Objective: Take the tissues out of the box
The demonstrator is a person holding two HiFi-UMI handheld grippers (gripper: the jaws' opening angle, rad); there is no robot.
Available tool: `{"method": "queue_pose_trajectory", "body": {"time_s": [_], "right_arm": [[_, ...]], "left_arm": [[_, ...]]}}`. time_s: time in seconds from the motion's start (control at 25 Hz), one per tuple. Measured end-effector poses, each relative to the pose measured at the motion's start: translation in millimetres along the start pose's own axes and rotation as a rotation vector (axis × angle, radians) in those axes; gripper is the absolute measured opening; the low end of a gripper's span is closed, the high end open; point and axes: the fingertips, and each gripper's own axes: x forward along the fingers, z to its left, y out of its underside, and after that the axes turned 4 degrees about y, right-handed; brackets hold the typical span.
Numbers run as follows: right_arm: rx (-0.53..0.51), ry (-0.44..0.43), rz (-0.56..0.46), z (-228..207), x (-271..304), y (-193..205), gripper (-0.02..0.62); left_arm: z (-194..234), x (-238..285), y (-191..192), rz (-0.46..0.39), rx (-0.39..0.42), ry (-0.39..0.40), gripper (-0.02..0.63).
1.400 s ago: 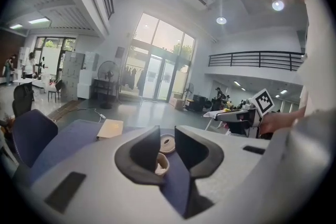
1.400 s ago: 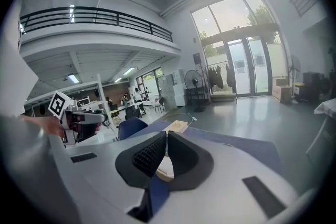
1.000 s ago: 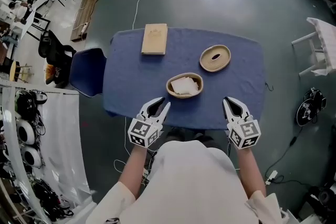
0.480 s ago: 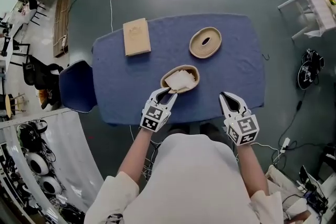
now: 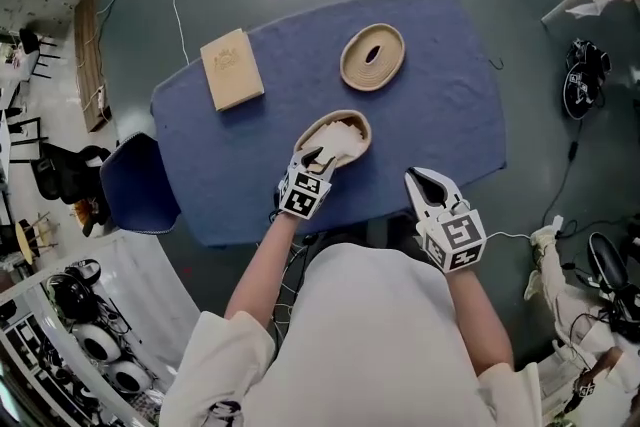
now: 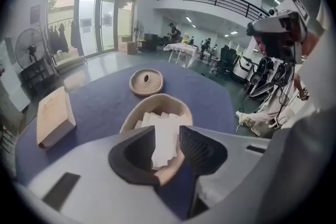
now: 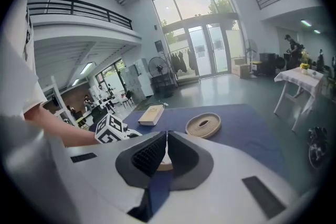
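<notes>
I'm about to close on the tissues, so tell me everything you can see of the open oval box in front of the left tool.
The box is a low, oval, open-topped tan container, matte like moulded fibre. It sits upright on the blue cloth near the table's front edge, holding folded white tissues. The left tool, whose jaws have just been opening, straddles the box's near rim with tissues between the jaws, not pinched. Whether it touches the rim is unclear.
</notes>
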Motion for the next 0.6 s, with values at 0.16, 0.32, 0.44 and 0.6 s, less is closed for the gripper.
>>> {"method": "queue_pose_trajectory", "body": {"time_s": [0.16,0.32,0.44,0.6], "right_arm": [[0.023,0.021,0.018,-4,0,6,0.035],[0.057,0.045,0.03,-9,3,14,0.035],[0.077,0.056,0.033,-11,5,16,0.035],[0.09,0.064,0.033,-14,7,17,0.035]], "left_arm": [[5,23,11,0.073,-0.007,0.035,0.163],[5,41,20,0.148,0.003,0.072,0.19],[4,50,25,0.197,0.023,0.073,0.195],[10,62,34,0.253,0.034,0.025,0.188]]}}
